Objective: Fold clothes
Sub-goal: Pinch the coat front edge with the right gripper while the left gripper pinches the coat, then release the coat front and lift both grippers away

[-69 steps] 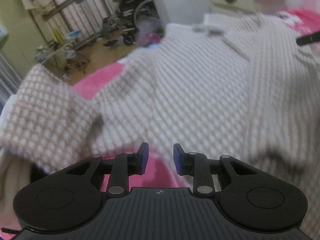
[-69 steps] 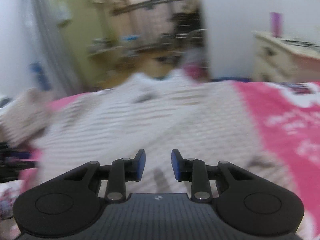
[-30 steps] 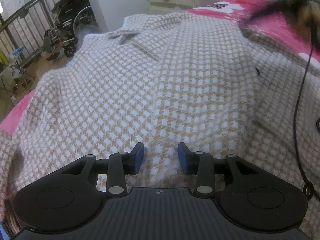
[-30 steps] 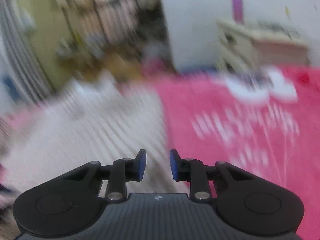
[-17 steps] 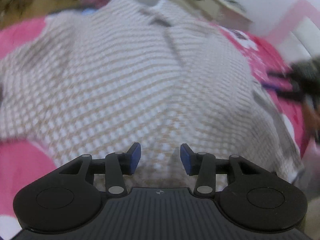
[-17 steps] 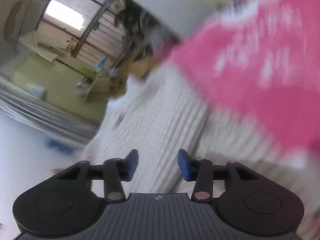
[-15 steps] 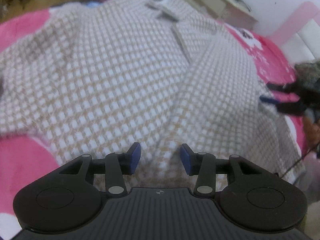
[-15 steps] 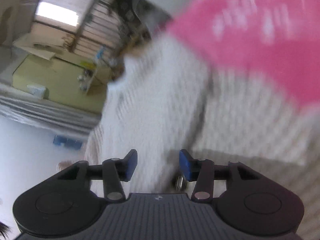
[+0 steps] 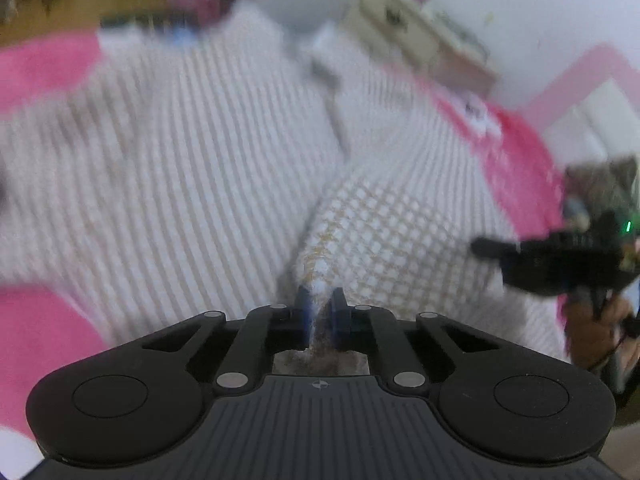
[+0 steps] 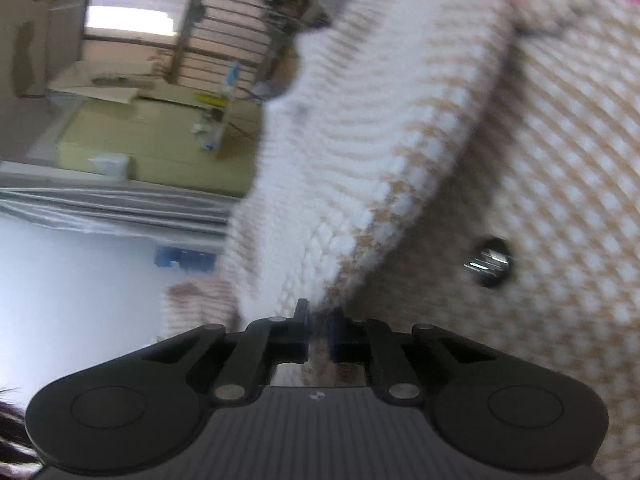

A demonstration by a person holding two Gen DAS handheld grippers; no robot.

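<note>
Pink bedspread (image 9: 36,64) underneath, pale dresser (image 9: 416,36) against the far wall, barred window (image 10: 132,12) and a cluttered greenish room off to one side. Checked beige-and-white garment (image 9: 180,152) spread broadly over the bed, covering most of it.

Left gripper (image 9: 320,312): jaws just closed, pinching a raised ridge of the checked cloth, which stands up in a peak right at the fingertips. Right gripper (image 10: 318,326): jaws likewise just closed, nipping a lifted edge of the same garment; dark round button (image 10: 490,262) visible on the layer beneath, so probably the front opening edge. Same right gripper also seen from the left wrist view at the far right (image 9: 490,249), held by a hand (image 9: 592,328), near the garment's side.

Progress, judged: very early. Garment laid out roughly flat, both grips newly taken, no clean crease or stacked layer visible yet. Likely still ahead: lifting and carrying the held portions across, laying them down, smoothing, then further folds to reach a compact bundle. Much blur in both views, so exact grip points along the hem or placket hard to tell.
</note>
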